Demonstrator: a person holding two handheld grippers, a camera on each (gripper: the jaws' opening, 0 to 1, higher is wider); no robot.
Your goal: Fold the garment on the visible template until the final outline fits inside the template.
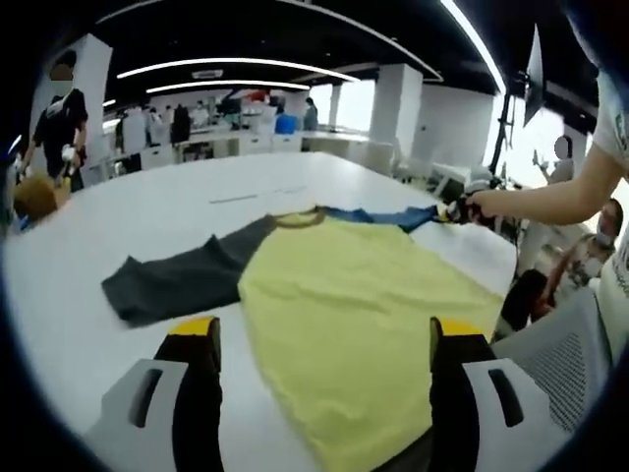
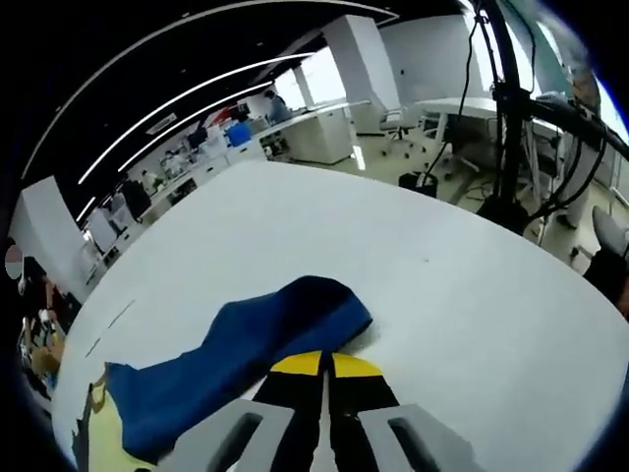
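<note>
A yellow shirt lies flat on the white table, its collar pointing away from me. Its dark grey sleeve stretches out to the left and its blue sleeve to the right. My left gripper hovers over the shirt's near hem, open, with its yellow-tipped jaws wide apart on either side of the body. A person's hand holds my right gripper at the end of the blue sleeve. In the right gripper view the right gripper is shut on the cuff edge of the blue sleeve.
Faint line marks lie on the table beyond the collar. A grey mesh chair and a seated person are off the table's right edge. A black light stand rises past the far edge, and desks fill the background.
</note>
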